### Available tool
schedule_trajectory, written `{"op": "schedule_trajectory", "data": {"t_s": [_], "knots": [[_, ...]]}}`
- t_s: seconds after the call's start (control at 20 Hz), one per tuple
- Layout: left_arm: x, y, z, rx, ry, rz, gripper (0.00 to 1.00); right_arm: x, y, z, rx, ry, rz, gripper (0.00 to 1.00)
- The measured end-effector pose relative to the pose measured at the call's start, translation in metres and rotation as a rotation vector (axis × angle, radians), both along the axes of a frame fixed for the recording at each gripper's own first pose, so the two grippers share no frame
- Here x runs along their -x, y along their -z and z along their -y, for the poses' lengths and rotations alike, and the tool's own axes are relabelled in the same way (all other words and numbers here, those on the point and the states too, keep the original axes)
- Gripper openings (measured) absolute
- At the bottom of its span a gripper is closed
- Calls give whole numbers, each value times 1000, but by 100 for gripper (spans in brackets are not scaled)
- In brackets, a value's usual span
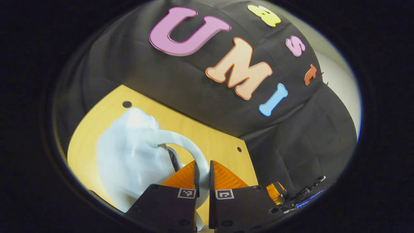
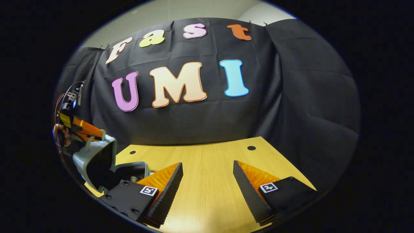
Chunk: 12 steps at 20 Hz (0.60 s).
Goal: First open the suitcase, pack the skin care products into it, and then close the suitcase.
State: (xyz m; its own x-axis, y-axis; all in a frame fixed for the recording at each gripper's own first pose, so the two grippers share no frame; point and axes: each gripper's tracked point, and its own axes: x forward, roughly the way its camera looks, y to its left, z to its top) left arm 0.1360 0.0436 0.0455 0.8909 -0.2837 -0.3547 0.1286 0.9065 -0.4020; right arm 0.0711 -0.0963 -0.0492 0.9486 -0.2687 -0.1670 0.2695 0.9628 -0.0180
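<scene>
Left gripper (image 1: pixel 203 176): fingers nearly closed, clamped on the handle (image 1: pixel 181 142) of the suitcase (image 1: pixel 129 161). The handle loop runs between the fingers; its lower end is hidden behind the gripper body. The pale shell sits just ahead and to the left of the fingers, bottom edge cut off by the view rim. A dark strip shows under the handle, too blurred to identify. Table (image 1: pixel 207 136) lies beyond the case, then the booth wall.

Right gripper (image 2: pixel 207 181): fingers spread wide, nothing between them, bare table (image 2: pixel 207 168) under the gap. The suitcase (image 2: pixel 97 161) is off to the far left of this tool, well apart from it. Lid (image 2: pixel 93 155) is raised and tilted, dark interior facing the camera; the base (image 2: pixel 134 170) is partly hidden behind the left finger. A small object (image 2: pixel 133 178) sits at the base rim, too small to tell. The left gripper (image 2: pixel 87 129) is at the lid's top edge, with part of a hand (image 2: pixel 61 134) behind it, both cut off by the view rim. No skin care products can be made out.
</scene>
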Motion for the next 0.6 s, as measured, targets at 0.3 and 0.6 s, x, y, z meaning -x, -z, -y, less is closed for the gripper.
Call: {"op": "schedule_trajectory", "data": {"t_s": [0.3, 0.6], "knots": [[-44, 106, 51, -37, 27, -236, 8, 12, 1, 7, 15, 6, -22, 98], [-57, 177, 55, -199, -3, -340, 8, 32, 0, 18, 53, 13, -43, 98]]}}
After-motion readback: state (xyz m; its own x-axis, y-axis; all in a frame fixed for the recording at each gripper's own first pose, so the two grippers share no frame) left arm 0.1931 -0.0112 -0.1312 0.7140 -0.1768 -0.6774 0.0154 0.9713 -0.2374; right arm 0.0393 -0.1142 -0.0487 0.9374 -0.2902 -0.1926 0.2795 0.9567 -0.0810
